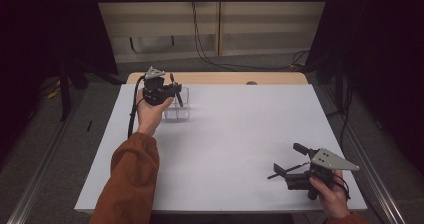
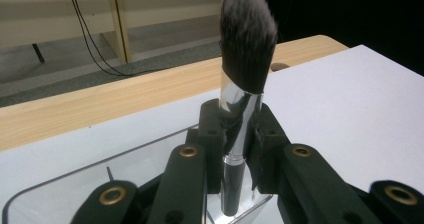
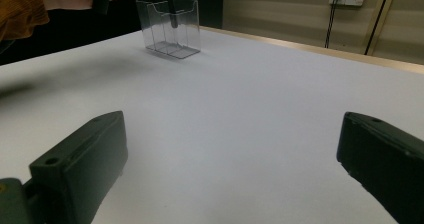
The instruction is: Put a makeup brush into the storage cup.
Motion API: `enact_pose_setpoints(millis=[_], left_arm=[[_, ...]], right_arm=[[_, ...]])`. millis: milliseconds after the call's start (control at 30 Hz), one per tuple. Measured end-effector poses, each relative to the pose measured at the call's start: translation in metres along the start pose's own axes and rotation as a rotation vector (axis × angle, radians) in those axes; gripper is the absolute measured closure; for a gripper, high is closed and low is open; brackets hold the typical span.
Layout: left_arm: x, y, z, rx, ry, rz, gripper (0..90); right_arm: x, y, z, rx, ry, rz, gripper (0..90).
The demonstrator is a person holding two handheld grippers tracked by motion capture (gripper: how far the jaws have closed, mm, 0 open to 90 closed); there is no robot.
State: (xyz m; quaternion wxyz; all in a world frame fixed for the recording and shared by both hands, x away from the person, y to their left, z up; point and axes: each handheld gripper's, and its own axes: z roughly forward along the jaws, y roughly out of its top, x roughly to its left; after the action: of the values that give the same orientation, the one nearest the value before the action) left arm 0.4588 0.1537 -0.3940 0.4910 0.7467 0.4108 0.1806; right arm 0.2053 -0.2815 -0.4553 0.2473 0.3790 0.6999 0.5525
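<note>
Left gripper view: left hand-held gripper [image 2: 235,134], jaws closed on the brush [image 2: 240,99], held it upright, handle tip inside the clear holder [image 2: 30,196] at lower frame. Advisable: lower straight, release only once seated. Right hand-held gripper [image 3: 230,174] stood wide open, empty.

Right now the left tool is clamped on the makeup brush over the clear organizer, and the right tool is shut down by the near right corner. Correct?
Not quite. The right tool is open: the right gripper view shows its jaws standing wide apart over bare table. The rest holds: the left tool is clamped on the makeup brush over the clear organizer.
</note>
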Motion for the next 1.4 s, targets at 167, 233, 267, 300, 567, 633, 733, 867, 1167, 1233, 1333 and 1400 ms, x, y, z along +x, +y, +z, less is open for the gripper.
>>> enact_pose_setpoints(millis=[167, 233, 267, 300, 567, 633, 733, 867, 1167, 1233, 1333, 1400], left_arm=[[0.000, -0.003, 0.002, 0.006, -0.004, 0.005, 78.8], [0.001, -0.004, 0.003, 0.011, -0.004, 0.005, 78.8], [0.000, -0.005, 0.003, 0.014, -0.002, 0.008, 78.7], [0.000, -0.005, 0.004, 0.016, -0.001, 0.006, 78.7], [-0.002, -0.007, 0.009, 0.023, 0.003, 0.009, 78.7], [-0.001, -0.008, 0.010, 0.032, 0.004, 0.004, 78.7], [-0.001, -0.008, 0.010, 0.030, -0.003, -0.006, 78.6], [0.000, -0.009, 0.011, 0.039, 0.002, -0.006, 78.1], [0.000, -0.010, 0.011, 0.029, 0.011, 0.004, 70.7], [0.000, -0.011, 0.010, 0.029, 0.012, 0.006, 65.1], [0.002, -0.011, 0.009, 0.017, 0.014, -0.010, 55.6], [0.003, -0.012, 0.008, 0.012, 0.019, -0.011, 49.1]], right_arm=[[0.000, 0.000, 0.000, 0.005, 0.002, 0.000, 0.0], [0.000, 0.000, 0.000, 0.006, 0.005, -0.001, 0.0], [0.000, 0.000, 0.000, 0.006, 0.006, 0.000, 0.0], [0.000, 0.000, 0.000, 0.006, 0.005, 0.000, 0.0], [0.000, 0.000, 0.001, 0.007, 0.009, -0.001, 0.0], [0.000, 0.000, 0.001, 0.006, 0.009, 0.000, 0.0], [0.000, 0.000, 0.000, 0.005, 0.007, 0.001, 0.0], [0.000, 0.000, 0.001, 0.005, 0.009, 0.001, 0.0], [0.001, 0.000, 0.000, 0.005, 0.009, 0.000, 0.0], [0.001, 0.000, 0.000, 0.004, 0.010, 0.001, 0.0], [0.001, 0.000, 0.000, 0.004, 0.010, 0.001, 0.0], [0.001, 0.000, 0.000, 0.003, 0.011, 0.001, 0.0]])
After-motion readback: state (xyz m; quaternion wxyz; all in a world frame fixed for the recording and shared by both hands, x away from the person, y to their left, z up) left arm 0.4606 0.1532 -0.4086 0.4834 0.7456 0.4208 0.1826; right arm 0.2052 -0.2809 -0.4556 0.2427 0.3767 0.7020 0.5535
